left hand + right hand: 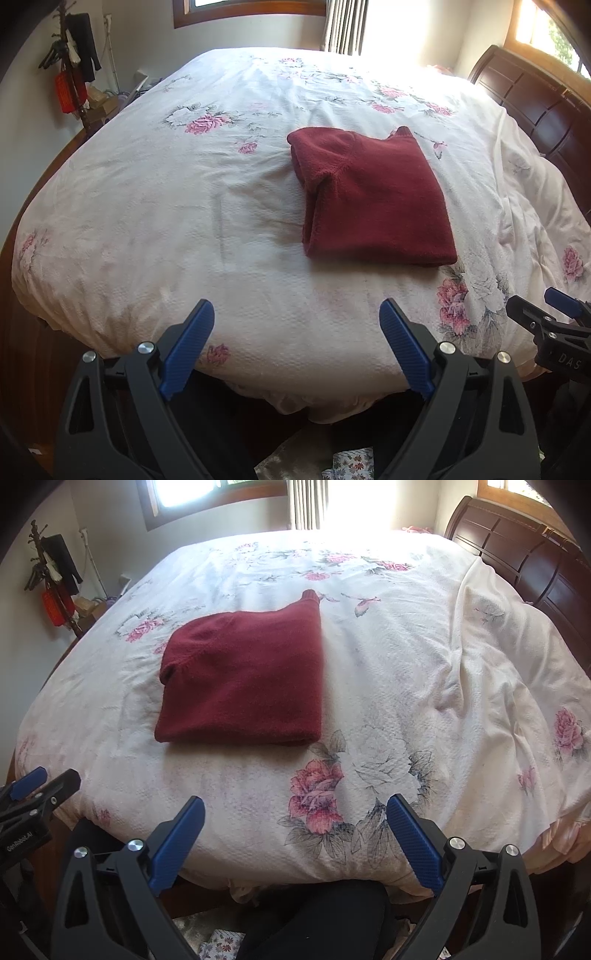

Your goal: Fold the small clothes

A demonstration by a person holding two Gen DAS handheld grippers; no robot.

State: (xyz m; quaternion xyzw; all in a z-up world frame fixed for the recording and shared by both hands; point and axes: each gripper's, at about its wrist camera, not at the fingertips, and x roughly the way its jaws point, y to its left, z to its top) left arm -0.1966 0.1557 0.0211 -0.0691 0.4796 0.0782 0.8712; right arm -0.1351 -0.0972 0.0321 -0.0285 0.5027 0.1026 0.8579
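Observation:
A dark red fleece garment (373,199) lies folded into a neat rectangle on the bed; in the right wrist view the same garment (243,679) sits left of centre, a cuff poking out at its far corner. My left gripper (297,310) hangs open above the near edge of the bed, well short of the garment, nothing between its blue pads. My right gripper (295,805) is open too, held back at the bed's near edge and right of the garment. Each gripper shows at the border of the other's view: right gripper (546,310), left gripper (40,779).
The bed carries a white floral bedspread (221,206), rumpled toward the right side (480,664). A dark wooden headboard (524,554) stands at the far right. A coat rack with hanging items (74,66) is by the left wall. Bright windows lie beyond the bed.

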